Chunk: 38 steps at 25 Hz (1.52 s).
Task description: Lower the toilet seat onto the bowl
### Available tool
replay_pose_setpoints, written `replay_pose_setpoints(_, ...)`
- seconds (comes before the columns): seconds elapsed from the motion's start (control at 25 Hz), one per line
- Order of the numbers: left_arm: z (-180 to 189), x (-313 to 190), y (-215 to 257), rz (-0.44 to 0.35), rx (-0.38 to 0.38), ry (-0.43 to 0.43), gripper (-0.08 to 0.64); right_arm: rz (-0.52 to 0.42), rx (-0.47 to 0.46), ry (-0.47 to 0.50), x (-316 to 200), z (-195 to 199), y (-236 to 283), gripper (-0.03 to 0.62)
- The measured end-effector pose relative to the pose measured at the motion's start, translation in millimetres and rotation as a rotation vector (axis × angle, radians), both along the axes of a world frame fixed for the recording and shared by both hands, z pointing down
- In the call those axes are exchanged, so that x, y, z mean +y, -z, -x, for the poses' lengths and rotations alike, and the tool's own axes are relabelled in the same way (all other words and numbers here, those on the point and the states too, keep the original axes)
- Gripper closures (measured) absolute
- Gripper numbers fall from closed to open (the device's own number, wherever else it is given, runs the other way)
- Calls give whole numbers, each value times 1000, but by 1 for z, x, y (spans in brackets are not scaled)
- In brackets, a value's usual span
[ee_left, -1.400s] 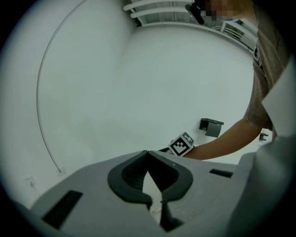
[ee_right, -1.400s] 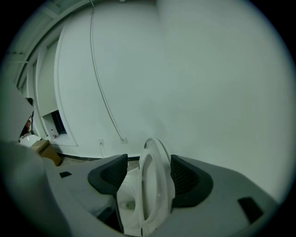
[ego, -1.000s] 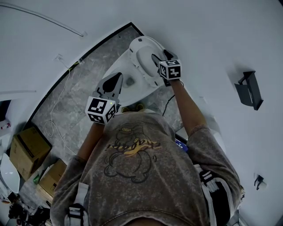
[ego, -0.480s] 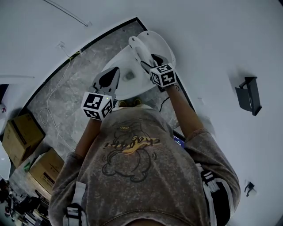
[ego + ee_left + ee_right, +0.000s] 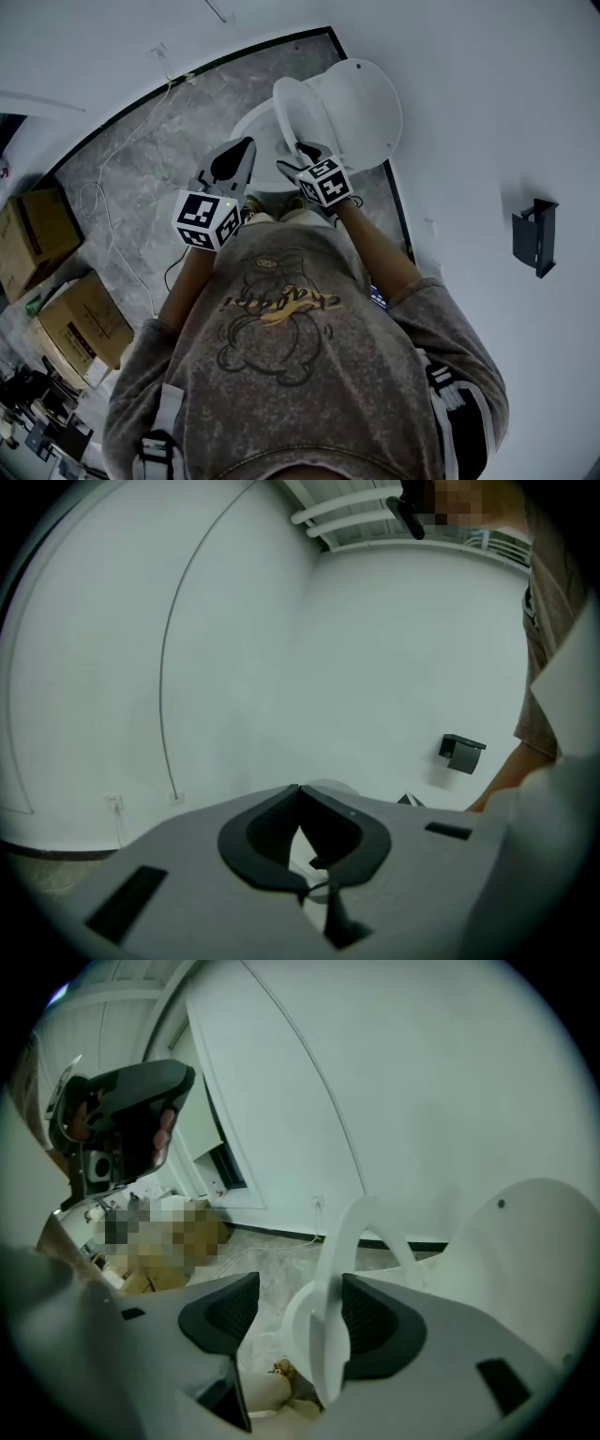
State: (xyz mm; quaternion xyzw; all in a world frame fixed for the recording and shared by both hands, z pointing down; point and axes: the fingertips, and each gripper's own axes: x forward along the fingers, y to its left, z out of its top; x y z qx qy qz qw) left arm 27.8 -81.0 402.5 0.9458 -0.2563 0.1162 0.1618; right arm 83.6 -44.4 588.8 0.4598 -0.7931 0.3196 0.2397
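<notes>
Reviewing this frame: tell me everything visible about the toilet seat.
The toilet seat is a smooth white oval ring that looks like plastic, seen nearly edge-on. It stands partly raised, tilted between the bowl and the upright lid. Its front rim passes between the jaws of the right gripper, which stand apart. The rim lies against one pad, with a clear gap to the other.
</notes>
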Motion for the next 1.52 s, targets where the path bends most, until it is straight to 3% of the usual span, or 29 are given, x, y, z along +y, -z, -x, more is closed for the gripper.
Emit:
replay_pose_setpoints(0.16,38,-4,-13,31,-10,57,551,33,-16,-5,-7,26,-12,310)
replay_pose_setpoints(0.6,114,-16,-61,106,-20,199,551,122,-20,115,-26,95,-59,310)
replay_pose_setpoints(1.2,179,-32,-177,195,-54,299,551,191,1,226,-37,176,-185,316)
replay_pose_setpoints(1.52,199,-41,-243,222,-64,326,551,243,28,218,-46,193,-270,389)
